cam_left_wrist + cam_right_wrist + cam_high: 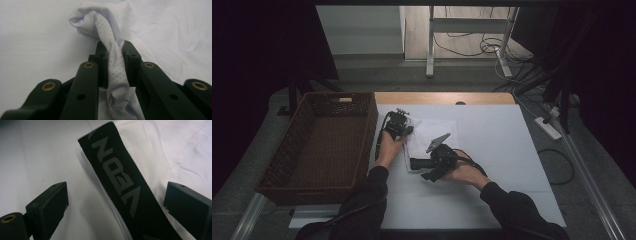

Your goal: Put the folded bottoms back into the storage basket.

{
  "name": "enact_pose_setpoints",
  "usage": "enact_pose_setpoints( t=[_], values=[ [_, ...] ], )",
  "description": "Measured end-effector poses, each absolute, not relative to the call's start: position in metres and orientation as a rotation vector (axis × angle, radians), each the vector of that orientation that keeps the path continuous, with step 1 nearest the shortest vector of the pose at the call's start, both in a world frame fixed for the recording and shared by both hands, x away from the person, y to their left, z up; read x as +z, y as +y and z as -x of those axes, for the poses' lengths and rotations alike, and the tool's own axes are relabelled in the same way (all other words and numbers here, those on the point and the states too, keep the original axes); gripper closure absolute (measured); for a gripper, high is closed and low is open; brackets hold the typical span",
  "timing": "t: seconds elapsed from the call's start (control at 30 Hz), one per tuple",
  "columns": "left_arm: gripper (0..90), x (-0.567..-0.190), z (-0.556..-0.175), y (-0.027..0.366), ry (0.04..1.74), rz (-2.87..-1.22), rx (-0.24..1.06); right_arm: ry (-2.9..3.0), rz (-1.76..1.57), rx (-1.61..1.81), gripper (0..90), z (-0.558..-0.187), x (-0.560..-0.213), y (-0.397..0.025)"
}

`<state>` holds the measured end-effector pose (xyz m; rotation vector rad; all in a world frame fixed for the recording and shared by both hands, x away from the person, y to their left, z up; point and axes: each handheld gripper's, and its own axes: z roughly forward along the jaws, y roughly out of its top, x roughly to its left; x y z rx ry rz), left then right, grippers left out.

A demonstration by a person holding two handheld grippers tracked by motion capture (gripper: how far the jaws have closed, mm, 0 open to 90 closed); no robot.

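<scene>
Right tongs (116,202) astride black waistband (120,182) lettered "JOBN".

surface: table (492,120), white sheet over wood
middle: white garment (432,134) lying flat
left edge: brown wicker basket (292,150)

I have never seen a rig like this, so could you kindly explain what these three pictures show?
A person at a table holds hand-operated tongs in each hand. The high view looks down from above: left tongs, right tongs, a white garment on the white table, and a wicker basket to the left. The other two pictures come from cameras riding on the tongs. The left tongs are shut on a bunched fold of the garment. The right tongs stand open around its black waistband.
</scene>
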<state>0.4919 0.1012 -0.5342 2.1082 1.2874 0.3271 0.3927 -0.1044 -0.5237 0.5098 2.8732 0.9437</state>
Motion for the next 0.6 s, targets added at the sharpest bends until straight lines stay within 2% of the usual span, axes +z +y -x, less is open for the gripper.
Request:
enact_pose_setpoints(
  t=[0.1, 0.27, 0.37, 0.53, 0.6],
  values=[
    [77.2, -0.5343, -0.4917, 0.1012, 1.289, -2.106, 0.328, 2.867, -0.5, 0.937, 9.7, -0.3941, -0.5242, -0.1026],
    [77.1, -0.5343, -0.4917, 0.1013, 1.291, -2.104, 0.326, 2.816, -0.38, 0.836, 24.6, -0.3916, -0.5233, -0.1014],
    [77.2, -0.5346, -0.4915, 0.1013, 1.294, -2.098, 0.325, 2.822, -0.356, 0.817, 27.6, -0.3921, -0.5225, -0.101],
    [77.1, -0.5347, -0.4916, 0.1015, 1.298, -2.094, 0.321, 2.821, -0.332, 0.783, 47.3, -0.3965, -0.5186, -0.1026],
    [77.1, -0.5347, -0.4916, 0.1016, 1.299, -2.092, 0.319, 2.827, -0.321, 0.767, 50.8, -0.3983, -0.5173, -0.1022]
  ],
)
